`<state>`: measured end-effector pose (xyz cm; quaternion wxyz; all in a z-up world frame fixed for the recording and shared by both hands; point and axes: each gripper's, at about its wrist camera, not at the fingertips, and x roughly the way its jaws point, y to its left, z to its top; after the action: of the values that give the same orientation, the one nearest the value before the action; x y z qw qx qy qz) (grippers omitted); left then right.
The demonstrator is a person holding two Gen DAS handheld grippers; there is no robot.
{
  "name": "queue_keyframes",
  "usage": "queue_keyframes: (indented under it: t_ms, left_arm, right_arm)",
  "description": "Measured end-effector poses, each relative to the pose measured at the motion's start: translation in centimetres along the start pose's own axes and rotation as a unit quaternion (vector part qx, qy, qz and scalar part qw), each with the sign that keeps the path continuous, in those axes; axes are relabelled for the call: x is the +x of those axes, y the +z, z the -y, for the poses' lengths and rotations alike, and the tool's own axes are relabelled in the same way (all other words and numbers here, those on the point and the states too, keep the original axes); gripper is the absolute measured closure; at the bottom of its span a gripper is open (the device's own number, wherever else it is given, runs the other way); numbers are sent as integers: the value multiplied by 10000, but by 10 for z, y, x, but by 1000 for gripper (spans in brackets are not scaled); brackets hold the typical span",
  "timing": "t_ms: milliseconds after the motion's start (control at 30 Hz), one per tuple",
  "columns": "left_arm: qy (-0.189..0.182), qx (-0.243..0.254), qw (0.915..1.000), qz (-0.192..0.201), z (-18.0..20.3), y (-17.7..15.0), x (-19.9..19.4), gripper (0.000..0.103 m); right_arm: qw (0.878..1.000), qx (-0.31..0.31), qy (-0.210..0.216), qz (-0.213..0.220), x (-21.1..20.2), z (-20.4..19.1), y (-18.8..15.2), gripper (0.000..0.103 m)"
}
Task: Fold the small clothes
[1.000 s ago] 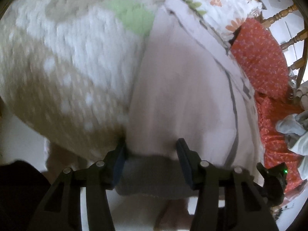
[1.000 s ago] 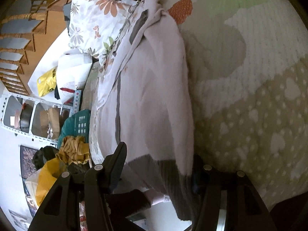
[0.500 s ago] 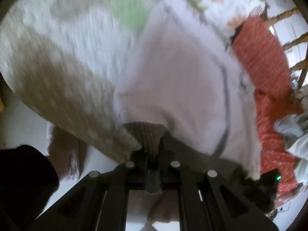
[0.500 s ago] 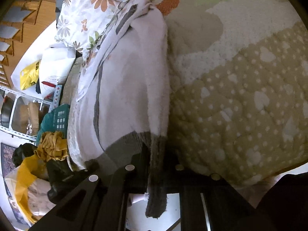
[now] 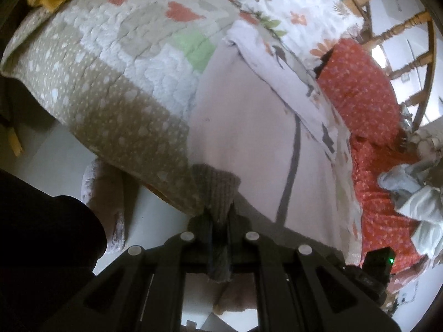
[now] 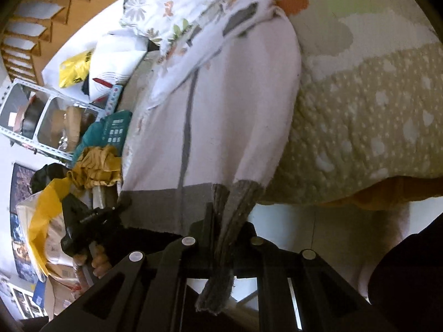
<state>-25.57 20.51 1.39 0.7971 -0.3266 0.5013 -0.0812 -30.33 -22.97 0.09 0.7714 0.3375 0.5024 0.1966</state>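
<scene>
A pale pink garment (image 5: 249,127) with a grey stripe and a grey ribbed hem lies on a quilted bed cover (image 5: 116,63). It also shows in the right wrist view (image 6: 238,105). My left gripper (image 5: 220,221) is shut on one corner of the grey hem (image 5: 218,185) at the bed's edge. My right gripper (image 6: 221,221) is shut on the other hem corner (image 6: 238,199), and a strip of hem hangs down between its fingers. The left gripper also shows at lower left in the right wrist view (image 6: 91,221).
A floral pillow (image 5: 299,11) and a red dotted cloth (image 5: 362,94) lie at the far side of the bed. Crumpled pale clothes (image 5: 415,193) lie at right. Shelves (image 6: 44,116), bags and a yellow cloth (image 6: 94,166) stand beyond the bed. White floor lies below.
Both grippers went from open astride the hem to shut on it. Since then they have drawn back, pulling the hem to the bed's edge.
</scene>
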Motion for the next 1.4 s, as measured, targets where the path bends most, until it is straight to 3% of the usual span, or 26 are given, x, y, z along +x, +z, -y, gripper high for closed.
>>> queue_keyframes:
  t_ms: [167,367,500,600,867,933,967,1000,1067,1100,1133,1233,1400]
  left_arm:
    - [-27,-27,9999,168,10,41,5,96]
    - [-133,157,9983,550,60,144,41,96]
    - [-15,225,9976,650,85,192,82,96]
    - [41,158,9981,599,91,215,110,96]
    - [302,103,9982,512,101,264,168,95]
    - [380,46,9966,734,101,276,171,89]
    - [351,6,9961,809,101,280,170,82]
    - [336,-46,9951,932,102,285,166,68]
    - [337,-62,9922,1196,106,290,154,45]
    - [347,-29,9908,1310,108,291,148,39]
    - [370,35,9898,1376,111,291,142,39]
    - [472,263,9895,1340,114,288,135,38]
    - [705,354,9926,927,106,279,145,38]
  right_arm:
    - [9998,-188,-62,98,-2,-15,29,94]
    - [9976,-336,-1,611,-1,-41,121,93]
    - [9962,-117,53,857,17,-41,187,93]
    - [9959,150,-44,894,38,-30,229,93]
    - [9958,514,-257,707,82,-4,297,92]
    - [9947,731,-159,707,92,12,317,89]
    - [9931,864,-70,784,94,21,325,87]
    - [9909,998,16,905,93,30,333,85]
    - [9856,1162,-21,1225,87,42,347,66]
    - [9834,1172,-105,1384,82,43,353,61]
    - [9821,1109,-164,1515,77,42,358,56]
    - [9823,802,-421,1637,66,34,364,55]
    - [9851,572,-583,1514,65,20,355,54]
